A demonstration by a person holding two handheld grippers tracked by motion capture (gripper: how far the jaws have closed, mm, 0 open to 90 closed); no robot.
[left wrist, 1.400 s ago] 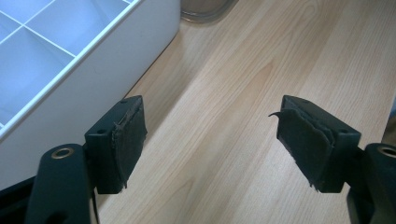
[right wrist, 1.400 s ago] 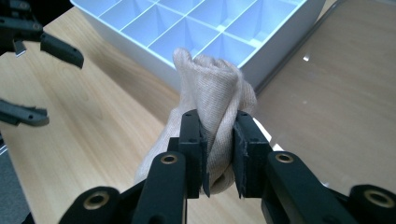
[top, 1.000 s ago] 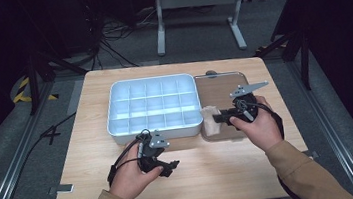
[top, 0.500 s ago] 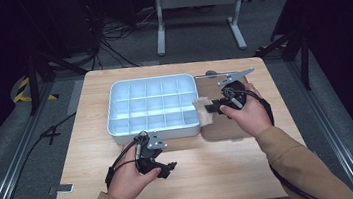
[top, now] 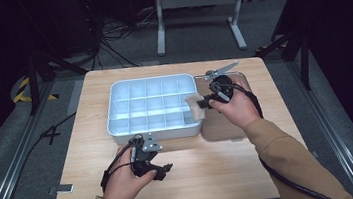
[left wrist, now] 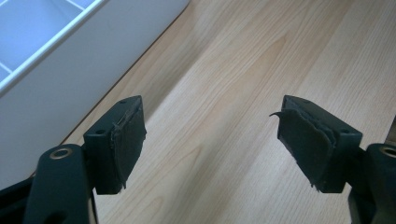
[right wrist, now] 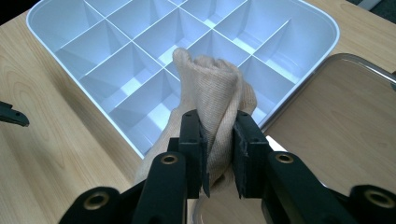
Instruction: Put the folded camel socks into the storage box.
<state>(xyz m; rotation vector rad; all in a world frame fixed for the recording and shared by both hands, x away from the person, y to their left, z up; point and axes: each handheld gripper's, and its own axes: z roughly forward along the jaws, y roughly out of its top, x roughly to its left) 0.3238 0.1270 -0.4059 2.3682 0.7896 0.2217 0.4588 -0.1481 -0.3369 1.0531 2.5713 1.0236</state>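
Observation:
A white divided tray (top: 114,99) (right wrist: 42,28) with several empty compartments sits mid-table. My right gripper (top: 206,102) (right wrist: 218,140) is shut on a beige rolled cloth (right wrist: 212,100) (top: 194,102), which hangs over the tray's right rim near the front corner. My left gripper (top: 165,169) (left wrist: 210,140) rests low over the bare wood in front of the tray, jaws wide apart with nothing between them. The tray's white outer wall (left wrist: 70,70) rises close on its left side.
A clear shallow tray (top: 218,130) (right wrist: 336,116) lies on the wooden table (top: 213,176) just right of the divided tray, under my right hand. Dark floor, cables and a metal stand lie beyond the far edge.
My right gripper has carried the cloth from the clear tray leftward and up to the divided tray's right rim. The left gripper has stayed in place.

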